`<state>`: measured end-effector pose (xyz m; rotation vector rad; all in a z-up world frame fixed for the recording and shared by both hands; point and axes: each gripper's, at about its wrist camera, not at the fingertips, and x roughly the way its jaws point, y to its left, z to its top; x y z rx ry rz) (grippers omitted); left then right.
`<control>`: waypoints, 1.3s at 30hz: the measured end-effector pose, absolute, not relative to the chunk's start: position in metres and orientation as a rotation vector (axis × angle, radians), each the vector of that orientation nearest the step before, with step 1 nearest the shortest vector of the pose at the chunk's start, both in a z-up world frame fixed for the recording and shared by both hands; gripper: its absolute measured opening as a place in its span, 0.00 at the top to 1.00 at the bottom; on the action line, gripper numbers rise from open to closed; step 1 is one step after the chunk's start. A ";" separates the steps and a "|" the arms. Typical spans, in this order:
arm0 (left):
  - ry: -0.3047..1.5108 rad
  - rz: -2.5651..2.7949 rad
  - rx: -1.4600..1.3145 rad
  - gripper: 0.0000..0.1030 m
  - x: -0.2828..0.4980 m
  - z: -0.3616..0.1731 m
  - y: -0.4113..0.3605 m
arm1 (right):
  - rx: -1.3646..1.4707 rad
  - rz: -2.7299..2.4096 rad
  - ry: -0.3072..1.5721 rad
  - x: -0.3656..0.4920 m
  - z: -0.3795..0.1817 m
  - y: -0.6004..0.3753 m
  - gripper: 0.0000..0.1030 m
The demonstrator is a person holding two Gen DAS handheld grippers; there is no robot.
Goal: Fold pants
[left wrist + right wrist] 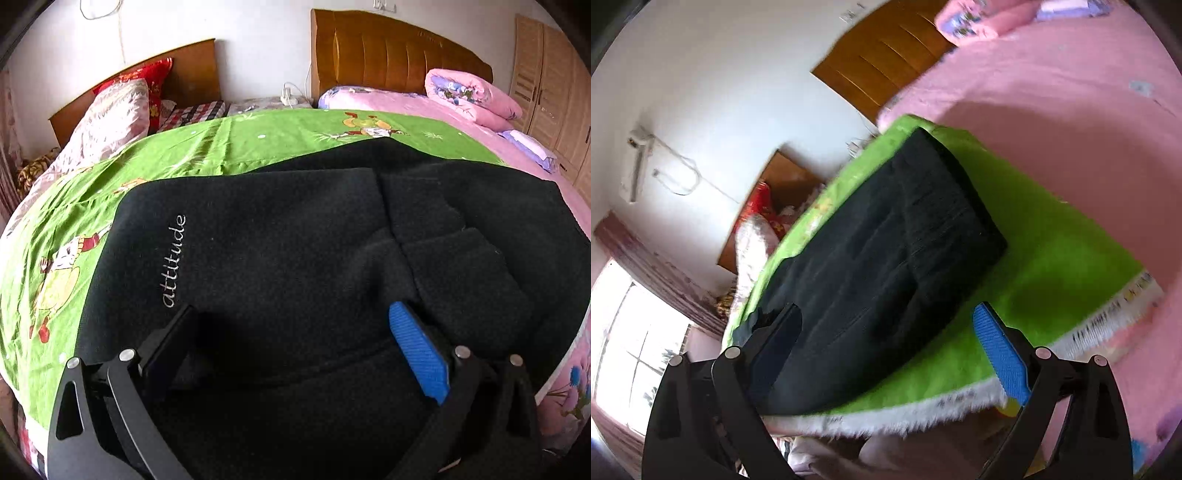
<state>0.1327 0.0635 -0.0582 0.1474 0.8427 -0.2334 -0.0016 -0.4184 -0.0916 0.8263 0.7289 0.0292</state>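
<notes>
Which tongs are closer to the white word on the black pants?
Left. The left tongs hang open right over the pants, beside the word. The right tongs are open, farther back.

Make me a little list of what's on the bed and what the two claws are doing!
Pants: black pants, folded over, lying flat on the green cartoon sheet
Writing: white word "attitude" on the pants
Left claw: left claw open just above the pants, not holding anything
Right claw: right claw open wide, tilted, nothing between its fingers
Under the sheet: pink bedcover
Far end: rolled pink quilt by the brown headboard
</notes>
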 end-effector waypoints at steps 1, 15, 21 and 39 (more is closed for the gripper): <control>0.836 -0.239 0.147 0.01 0.133 -0.058 0.065 | 0.813 0.022 0.738 0.003 -0.090 -0.417 0.10; 0.821 -0.245 0.144 0.01 0.123 -0.055 0.066 | 0.893 -0.021 0.752 0.016 -0.088 -0.436 0.09; 0.821 -0.248 0.141 0.01 0.124 -0.052 0.065 | 0.742 0.133 0.923 0.038 -0.081 -0.389 0.09; 0.680 -0.215 0.257 0.02 0.081 -0.005 0.038 | 0.821 -0.011 0.596 0.002 -0.074 -0.393 0.63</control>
